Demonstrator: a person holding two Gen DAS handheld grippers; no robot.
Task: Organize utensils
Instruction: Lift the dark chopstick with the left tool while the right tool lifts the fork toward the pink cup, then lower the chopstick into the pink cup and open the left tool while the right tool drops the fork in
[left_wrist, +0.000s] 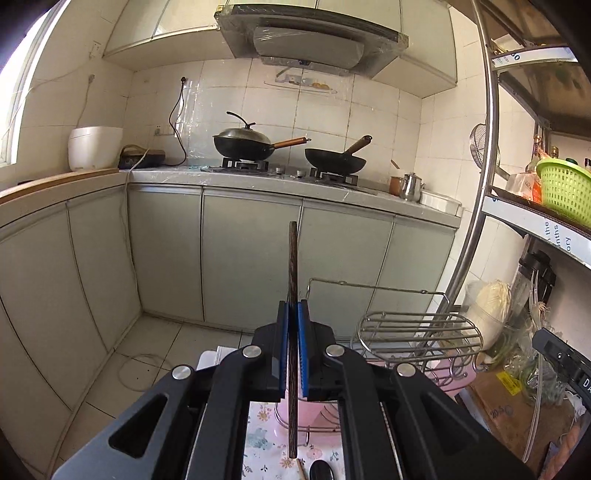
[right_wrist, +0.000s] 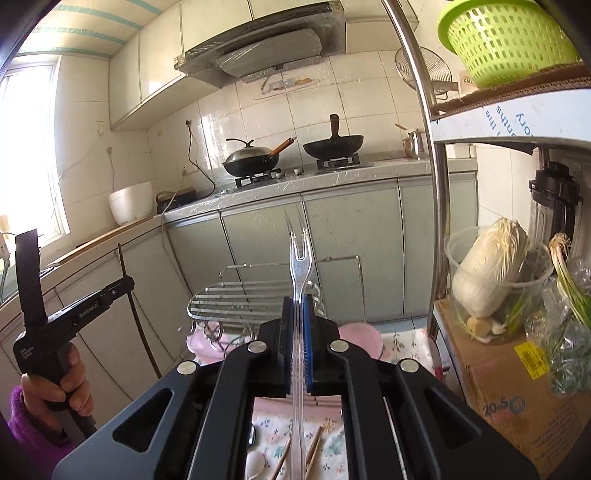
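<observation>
The left gripper (left_wrist: 293, 321) has its blue pads pressed tight on a dark wooden chopstick (left_wrist: 292, 280), which stands straight up in the air, with a metal wire rack (left_wrist: 417, 328) near it on the right. The right gripper (right_wrist: 298, 317) pinches a clear plastic fork (right_wrist: 299, 254) with two long prongs pointing up, just in front of the same wire rack (right_wrist: 236, 295). Down below, more chopsticks (right_wrist: 314, 448) lie on a flowery tablecloth (right_wrist: 332, 443), and far behind, two black woks (left_wrist: 334, 158) sit on the stove.
</observation>
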